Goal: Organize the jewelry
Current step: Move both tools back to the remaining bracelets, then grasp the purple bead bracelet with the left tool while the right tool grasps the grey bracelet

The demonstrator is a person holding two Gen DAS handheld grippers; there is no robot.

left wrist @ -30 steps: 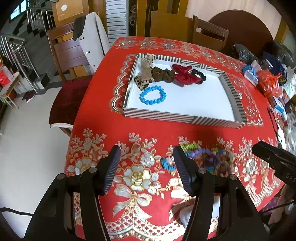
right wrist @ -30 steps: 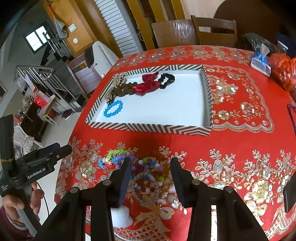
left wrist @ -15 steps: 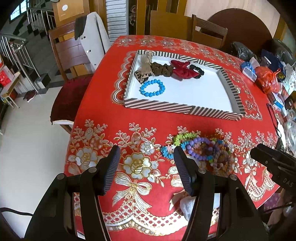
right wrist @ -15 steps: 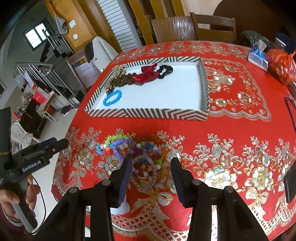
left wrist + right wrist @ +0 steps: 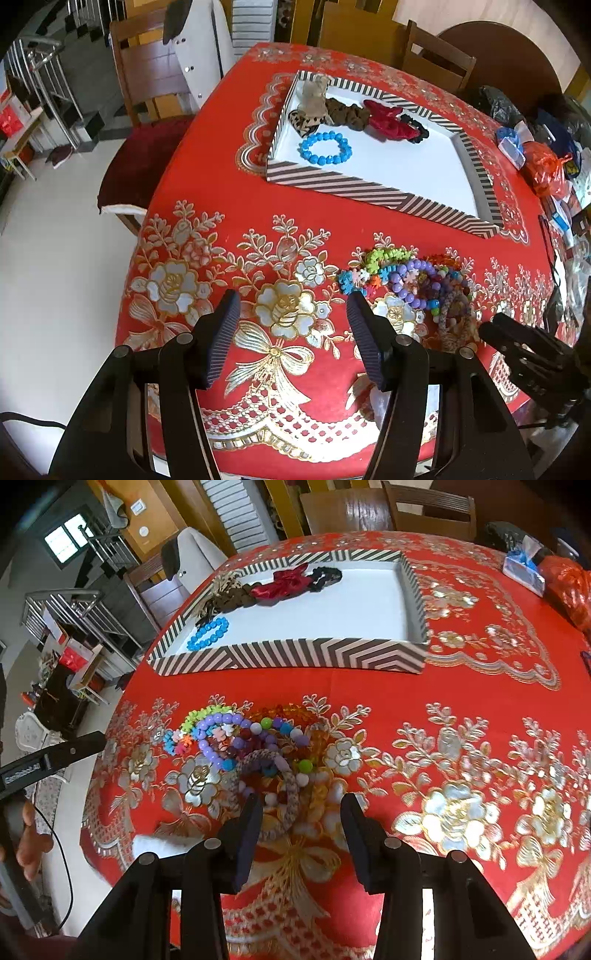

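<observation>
Red floral cloth point(image 5: 229, 206) covers the table; at its left edge the left gripper point(image 5: 291, 325) hovers wide and empty over bare cloth, with the bracelet pile point(image 5: 410, 280) at its 2 o'clock and the striped tray point(image 5: 369, 188) at 12, already holding a blue bracelet point(image 5: 325, 147) and scrunchies point(image 5: 354, 114). Further right, the right gripper point(image 5: 299, 812), also wide and empty, straddles the pile's near edge. The step looks like picking the next bracelet: it should close on the grey ring point(image 5: 288, 775) alone, then carry it towards the tray at 12 o'clock.
</observation>
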